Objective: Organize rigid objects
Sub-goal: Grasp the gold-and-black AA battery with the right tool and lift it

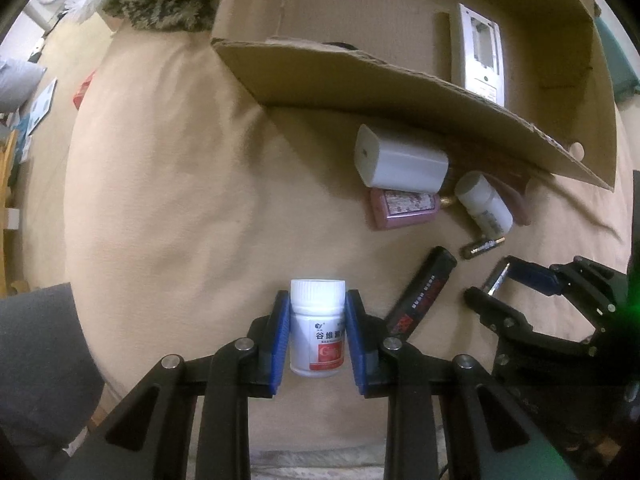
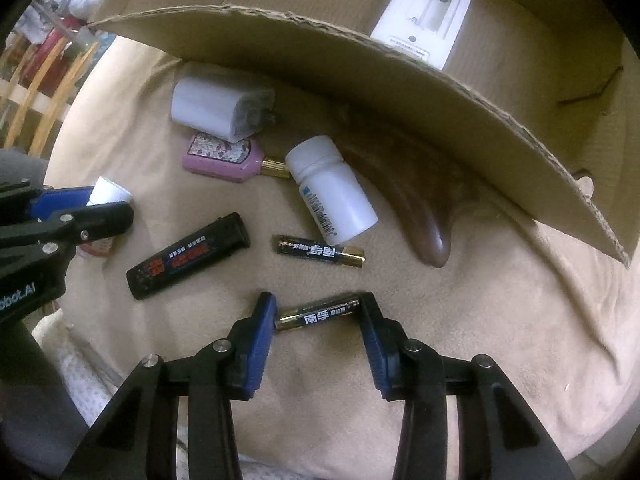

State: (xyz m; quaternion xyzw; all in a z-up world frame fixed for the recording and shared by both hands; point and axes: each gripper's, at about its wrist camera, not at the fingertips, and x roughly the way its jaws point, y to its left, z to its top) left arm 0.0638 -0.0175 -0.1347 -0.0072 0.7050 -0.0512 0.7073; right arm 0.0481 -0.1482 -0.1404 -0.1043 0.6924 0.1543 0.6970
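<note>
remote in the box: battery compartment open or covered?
Open. The white remote lies back-up inside the cardboard box, with no cover over its battery bay; the empty slots and contacts show in both wrist views.

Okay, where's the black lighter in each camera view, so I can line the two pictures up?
Left wrist: black lighter lies lower right of centre, just right of the left tongs.
Right wrist: black lighter lies left of centre, above the right tongs.
Shared landmark: the pink bottle.

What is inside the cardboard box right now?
Inside the cardboard box only a white remote shows, lying back-up with its battery bay open. The near wall hides the rest of the floor.
</note>
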